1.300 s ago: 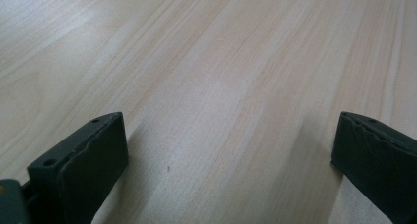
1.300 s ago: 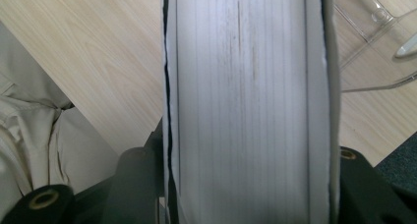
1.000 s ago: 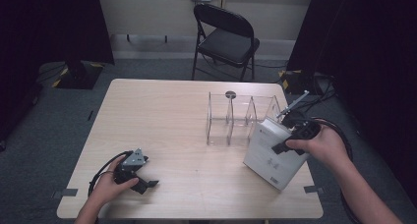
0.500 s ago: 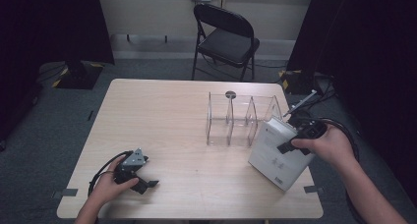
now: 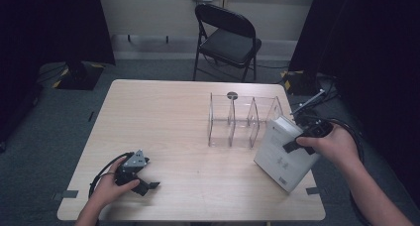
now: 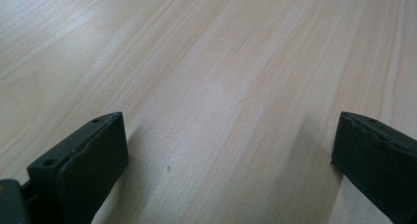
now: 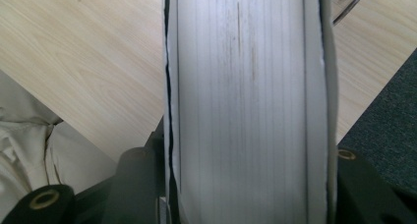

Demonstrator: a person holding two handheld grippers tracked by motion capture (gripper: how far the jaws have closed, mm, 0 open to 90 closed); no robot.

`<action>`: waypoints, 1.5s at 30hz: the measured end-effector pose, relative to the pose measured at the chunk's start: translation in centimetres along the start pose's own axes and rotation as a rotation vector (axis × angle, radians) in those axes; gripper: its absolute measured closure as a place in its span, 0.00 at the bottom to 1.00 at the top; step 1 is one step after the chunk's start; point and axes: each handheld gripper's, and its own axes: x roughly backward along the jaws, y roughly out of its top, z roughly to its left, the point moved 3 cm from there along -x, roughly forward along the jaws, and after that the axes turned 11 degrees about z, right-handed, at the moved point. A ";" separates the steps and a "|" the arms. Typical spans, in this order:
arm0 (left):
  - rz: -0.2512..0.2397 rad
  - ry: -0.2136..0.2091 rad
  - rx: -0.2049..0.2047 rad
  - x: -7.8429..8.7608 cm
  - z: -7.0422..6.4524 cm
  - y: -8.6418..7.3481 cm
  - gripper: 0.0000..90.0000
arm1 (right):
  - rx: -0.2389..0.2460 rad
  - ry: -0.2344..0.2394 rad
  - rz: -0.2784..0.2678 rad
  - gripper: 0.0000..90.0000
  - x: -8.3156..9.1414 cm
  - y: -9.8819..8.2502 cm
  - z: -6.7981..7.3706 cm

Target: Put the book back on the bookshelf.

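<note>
A thick white book (image 5: pixel 283 161) is held tilted above the table's right front corner, its page edge (image 7: pixel 246 101) facing the right gripper view. My right gripper (image 5: pixel 292 145) is shut on it, one jaw on each cover. Just left of the book's top stands a clear rack with upright dividers (image 5: pixel 237 119). My left gripper (image 5: pixel 147 185) rests near the table's front left, held by a hand. Its jaws are wide open with only bare wood between them (image 6: pixel 228 155).
The light wooden table (image 5: pixel 163 117) has bare room across its left and middle. A black folding chair (image 5: pixel 228 37) stands beyond the far edge. Cables trail off the right side by the dark floor (image 7: pixel 388 135). A pale sleeve (image 7: pixel 29 150) shows under the right gripper.
The right hand and the book have drifted slightly to the right and toward the front edge. The left gripper has stayed put.
</note>
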 end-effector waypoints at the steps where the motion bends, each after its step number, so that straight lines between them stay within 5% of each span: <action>1: 0.000 0.000 0.000 0.0 0.0 0.0 0.00 | -0.014 0.001 -0.006 0.58 0.0 0.1 -0.1; 18: -0.003 -0.006 -0.001 0.0 0.0 0.0 0.00 | -0.077 -0.029 0.000 0.58 -0.3 0.7 -1.2; 25: 0.003 -0.007 -0.003 0.0 0.0 0.0 0.00 | -0.151 -0.014 0.006 0.58 -0.1 1.1 -1.5; 45: 0.008 -0.007 -0.006 0.1 0.0 0.0 0.00 | -0.198 -0.032 0.009 0.58 -0.2 2.6 -1.9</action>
